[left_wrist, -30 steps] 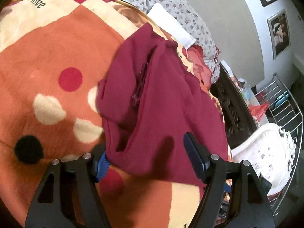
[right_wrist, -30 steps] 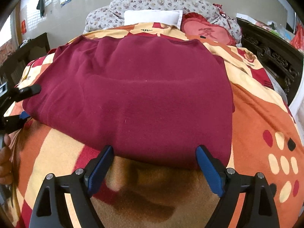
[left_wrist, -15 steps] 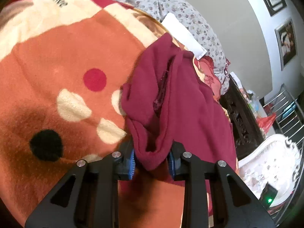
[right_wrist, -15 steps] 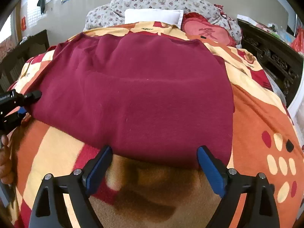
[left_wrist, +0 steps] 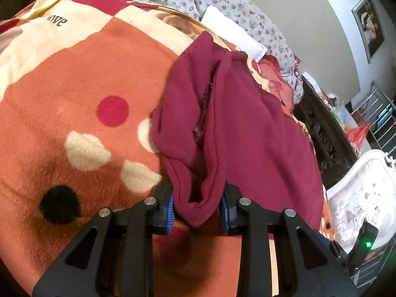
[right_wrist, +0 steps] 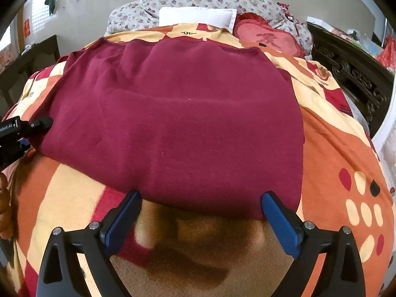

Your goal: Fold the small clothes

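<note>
The maroon garment (right_wrist: pixel 173 123) lay spread flat across the patterned blanket (right_wrist: pixel 334 173) on the bed, its long side running across the bed from one side edge toward the other, with the pillows (right_wrist: pixel 198 17) beyond its far hem. The left tool (left_wrist: pixel 198 210) had its blue pads pressed on a bunched corner of the cloth at the garment's left end, where the layers gaped open. The right tool (right_wrist: pixel 200 212) sat at the near hem, towards the garment's right end, its jaws wide and opening further, empty, the hem lying just ahead of the pads and not between them. From where I stood, the fold looked to turn on that: both tools lined up along the near edge, so the hem could be carried away towards the pillows.
</note>
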The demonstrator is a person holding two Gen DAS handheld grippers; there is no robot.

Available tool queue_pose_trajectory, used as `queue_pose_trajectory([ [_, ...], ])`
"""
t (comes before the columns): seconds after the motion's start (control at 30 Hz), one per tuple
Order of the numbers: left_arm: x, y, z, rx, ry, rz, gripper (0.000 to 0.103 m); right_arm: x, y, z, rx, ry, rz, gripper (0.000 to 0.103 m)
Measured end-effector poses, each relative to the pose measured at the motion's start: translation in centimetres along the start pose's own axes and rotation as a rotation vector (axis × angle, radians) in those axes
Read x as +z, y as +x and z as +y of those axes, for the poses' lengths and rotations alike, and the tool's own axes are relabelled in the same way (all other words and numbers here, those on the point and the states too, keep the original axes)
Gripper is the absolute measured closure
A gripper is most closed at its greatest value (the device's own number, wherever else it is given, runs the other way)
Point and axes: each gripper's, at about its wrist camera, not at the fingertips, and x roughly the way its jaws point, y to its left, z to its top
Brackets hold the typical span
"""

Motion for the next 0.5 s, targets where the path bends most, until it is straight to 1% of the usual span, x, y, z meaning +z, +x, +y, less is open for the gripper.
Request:
queue_pose_trajectory([
  [0.03,-0.1,0.0,0.0,0.003,0.005,-0.003,0.075,0.1,0.0,0.0,0.000,0.002,0.010,0.005],
  [0.1,-0.2,0.0,0.0,0.008,0.013,-0.010,0.075,0.5,-0.7,0.3,-0.004,-0.034,0.051,0.006],
  [0.13,-0.3,0.0,0.1,0.007,0.011,-0.010,0.075,0.8,-1.4,0.4,-0.019,-0.055,0.048,0.012],
  [0.17,-0.4,-0.1,0.1,0.006,0.012,-0.010,0.075,1.2,-2.7,0.6,-0.019,-0.074,0.027,0.018],
  [0.2,-0.4,-0.1,0.2,0.002,0.008,-0.010,0.075,1.5,-3.7,0.6,-0.009,-0.076,0.006,0.018],
  [0.23,-0.4,-0.1,0.2,-0.002,0.002,-0.012,0.075,2.3,-5.6,0.6,0.016,-0.068,-0.039,0.018],
  [0.27,-0.4,-0.1,0.2,-0.002,0.000,-0.013,0.075,3.3,-6.8,0.6,0.032,-0.059,-0.066,0.018],
  [0.3,-0.4,-0.1,0.2,-0.001,-0.002,-0.015,0.075,4.3,-7.5,0.7,0.049,-0.051,-0.077,0.018],
  [0.37,-0.5,-0.1,0.1,0.002,-0.003,-0.017,0.075,7.4,-7.9,1.1,0.131,-0.020,-0.049,0.018],
  [0.43,-0.6,-0.2,0.2,0.000,-0.004,-0.017,0.075,10.5,-7.0,1.9,0.224,0.020,0.004,0.018],
  [0.5,-0.6,-0.3,0.4,-0.007,-0.008,-0.016,0.075,13.4,-5.7,2.9,0.315,0.051,0.038,0.018],
])
